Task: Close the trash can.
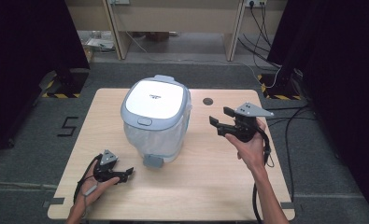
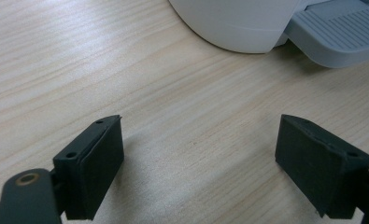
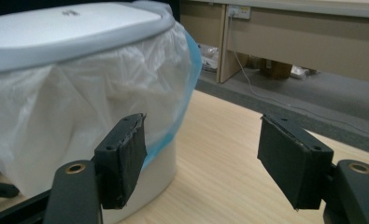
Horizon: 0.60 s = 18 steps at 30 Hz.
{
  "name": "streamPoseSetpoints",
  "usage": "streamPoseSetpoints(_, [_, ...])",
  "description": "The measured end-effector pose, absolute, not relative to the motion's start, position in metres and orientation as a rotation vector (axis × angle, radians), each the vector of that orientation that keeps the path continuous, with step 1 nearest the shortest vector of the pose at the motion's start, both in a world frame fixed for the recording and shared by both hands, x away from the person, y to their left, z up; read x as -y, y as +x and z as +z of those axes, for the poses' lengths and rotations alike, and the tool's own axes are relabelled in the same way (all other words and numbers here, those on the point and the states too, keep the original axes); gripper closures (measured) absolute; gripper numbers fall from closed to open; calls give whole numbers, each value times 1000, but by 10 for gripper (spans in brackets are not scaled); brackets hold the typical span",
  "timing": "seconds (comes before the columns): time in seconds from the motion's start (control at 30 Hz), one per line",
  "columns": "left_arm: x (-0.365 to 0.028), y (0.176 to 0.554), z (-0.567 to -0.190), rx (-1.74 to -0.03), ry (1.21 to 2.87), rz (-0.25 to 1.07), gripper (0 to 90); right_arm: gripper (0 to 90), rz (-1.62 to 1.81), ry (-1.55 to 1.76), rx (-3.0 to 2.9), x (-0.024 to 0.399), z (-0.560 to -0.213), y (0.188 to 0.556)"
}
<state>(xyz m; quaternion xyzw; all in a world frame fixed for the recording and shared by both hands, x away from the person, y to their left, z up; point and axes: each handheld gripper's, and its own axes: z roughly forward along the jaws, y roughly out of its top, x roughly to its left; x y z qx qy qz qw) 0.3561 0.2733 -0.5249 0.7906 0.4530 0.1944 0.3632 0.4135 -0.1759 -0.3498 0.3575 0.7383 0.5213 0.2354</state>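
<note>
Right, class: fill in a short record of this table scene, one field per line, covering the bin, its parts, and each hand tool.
Bin: white pedal bin, mid-table, upright
Lid: shut
Liner: clear bag hanging over the rim, with a blue edge
Pedal: grey, facing the person
Left tool: low on the table near the pedal, open, nothing between its pads
Right tool: raised beside the bin, pointing at it, open, nothing held
Table: light wood

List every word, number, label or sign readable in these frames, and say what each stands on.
"5": dark marking on the grey floor left of the table.
Small dark print on the white lid of the pedal bin: too small to read; also blurred in the right gripper view.
Nothing else is legible.
</note>
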Motion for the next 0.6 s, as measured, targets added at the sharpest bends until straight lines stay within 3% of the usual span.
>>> streamPoseSetpoints(0.6, [-273, 356, -525, -1167, 2034, 500, 143, 283, 1362, 1021, -2058, 189, -393, 391])
